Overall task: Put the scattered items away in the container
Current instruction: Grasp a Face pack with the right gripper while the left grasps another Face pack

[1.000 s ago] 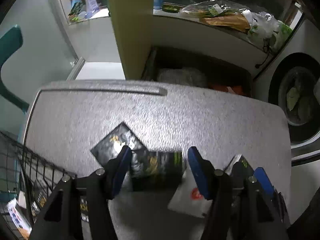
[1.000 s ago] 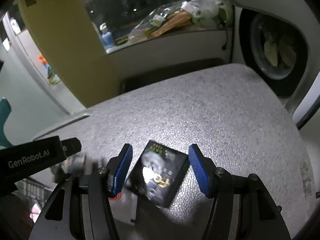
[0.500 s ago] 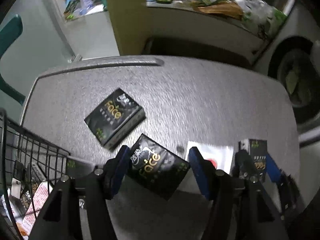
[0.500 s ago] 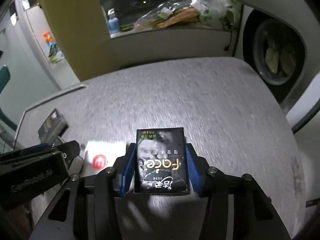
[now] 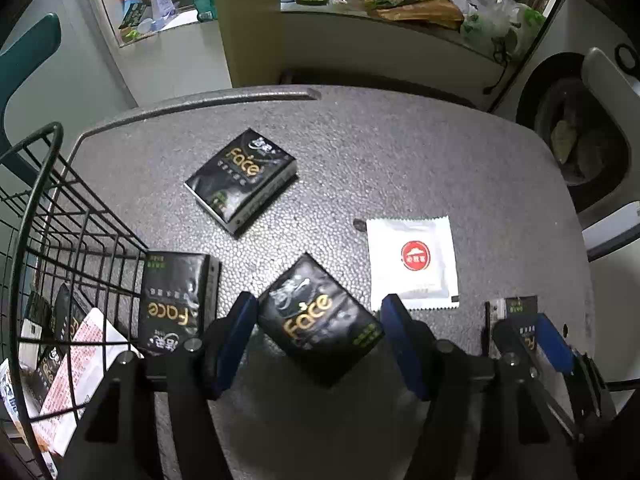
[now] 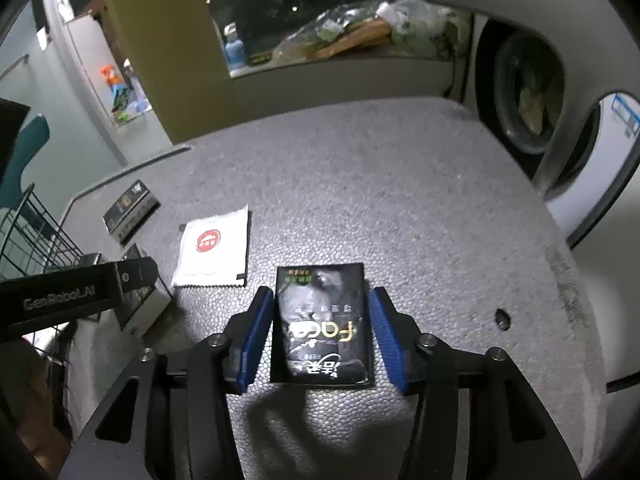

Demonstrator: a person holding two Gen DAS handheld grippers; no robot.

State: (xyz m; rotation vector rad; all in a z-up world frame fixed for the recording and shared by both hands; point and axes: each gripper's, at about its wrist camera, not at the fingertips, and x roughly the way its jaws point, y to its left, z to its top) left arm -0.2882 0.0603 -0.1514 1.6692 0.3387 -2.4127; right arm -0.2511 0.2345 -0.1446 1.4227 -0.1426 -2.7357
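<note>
My right gripper [image 6: 320,330] is shut on a black "Face" tissue pack [image 6: 322,320] and holds it above the grey foam table [image 6: 380,200]. My left gripper [image 5: 320,332] is open, its blue pads on either side of another black "Face" pack [image 5: 316,320] without pressing on it. A third pack [image 5: 242,178] lies further out on the table, and a fourth [image 5: 176,300] lies next to the black wire basket [image 5: 60,240] at the left. A white sachet with a red logo [image 5: 412,264] lies right of centre; it also shows in the right wrist view [image 6: 212,250].
The basket holds several packs and sachets [image 5: 68,344]. A washing machine [image 5: 580,128] stands right of the table. A cluttered sill [image 5: 420,4] runs behind, and a teal chair [image 5: 24,56] stands at the far left.
My right gripper closed on its pack and lifted it off the table. My left gripper rose and pulled back, staying open around its pack; the basket came further into view.
</note>
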